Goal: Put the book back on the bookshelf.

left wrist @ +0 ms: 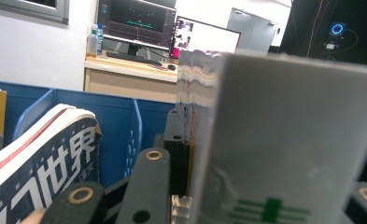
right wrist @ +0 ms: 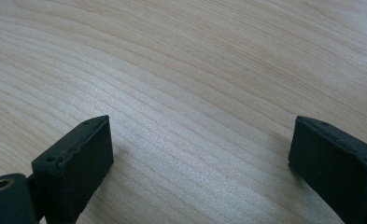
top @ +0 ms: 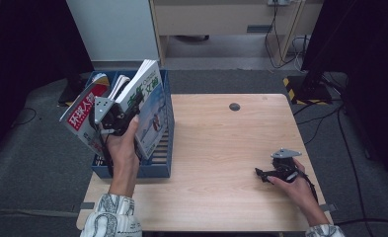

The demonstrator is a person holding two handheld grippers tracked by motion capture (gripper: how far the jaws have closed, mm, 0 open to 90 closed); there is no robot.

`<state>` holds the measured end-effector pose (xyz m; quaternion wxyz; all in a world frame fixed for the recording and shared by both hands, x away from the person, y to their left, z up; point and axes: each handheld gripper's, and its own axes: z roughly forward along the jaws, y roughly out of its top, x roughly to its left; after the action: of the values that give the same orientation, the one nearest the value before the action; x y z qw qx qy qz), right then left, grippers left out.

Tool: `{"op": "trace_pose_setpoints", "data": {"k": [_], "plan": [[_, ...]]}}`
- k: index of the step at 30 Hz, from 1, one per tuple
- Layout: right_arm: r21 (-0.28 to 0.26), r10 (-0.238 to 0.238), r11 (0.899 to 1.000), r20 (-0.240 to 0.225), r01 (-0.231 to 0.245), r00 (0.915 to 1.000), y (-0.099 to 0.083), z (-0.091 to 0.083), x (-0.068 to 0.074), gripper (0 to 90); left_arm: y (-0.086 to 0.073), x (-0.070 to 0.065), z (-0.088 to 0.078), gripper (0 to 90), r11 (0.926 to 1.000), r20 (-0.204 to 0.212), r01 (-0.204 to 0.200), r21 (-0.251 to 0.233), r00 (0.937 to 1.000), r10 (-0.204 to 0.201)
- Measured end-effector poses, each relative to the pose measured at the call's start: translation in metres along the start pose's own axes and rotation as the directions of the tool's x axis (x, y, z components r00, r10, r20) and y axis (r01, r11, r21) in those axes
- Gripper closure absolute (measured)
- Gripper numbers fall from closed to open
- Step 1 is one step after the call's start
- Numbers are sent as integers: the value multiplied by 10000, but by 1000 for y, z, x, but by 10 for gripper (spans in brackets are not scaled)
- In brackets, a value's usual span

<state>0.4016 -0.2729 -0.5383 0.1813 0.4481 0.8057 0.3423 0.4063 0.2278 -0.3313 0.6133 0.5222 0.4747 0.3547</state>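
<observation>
Nearest to me, my right hand-held gripper rests low on the bare wooden surface at the right, its jaws spread wide with nothing between them; in the right gripper view there is just wood grain between the two black pads. It lies well apart from the work and points left across the boards.

Further out on the left, my left hand-held gripper is clamped on a thick magazine, narrow jaws pinching it through its thickness. In the left gripper view its pale cover stands right against the jaw, page edges showing at the top. The magazine stands nearly upright, its long axis running up and slightly away from me, leaning to the left, and its lower edge is inside the blue file box at the surface's left edge.

Just left of the held one, a red-and-white magazine leans in the neighbouring compartment, beyond the divider.

What matters, I judge: the slot is straight below the held magazine, so the move goes down along its long axis, and the left hand is the one placed for it.
</observation>
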Motion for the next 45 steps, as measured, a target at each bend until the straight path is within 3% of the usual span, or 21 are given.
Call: {"op": "trace_pose_setpoints", "data": {"k": [45], "plan": [[2,-4,10000,7,4,10000,0,0,0,67,-23,4,11,730,9998,314,-4,199,9995,-2]]}}
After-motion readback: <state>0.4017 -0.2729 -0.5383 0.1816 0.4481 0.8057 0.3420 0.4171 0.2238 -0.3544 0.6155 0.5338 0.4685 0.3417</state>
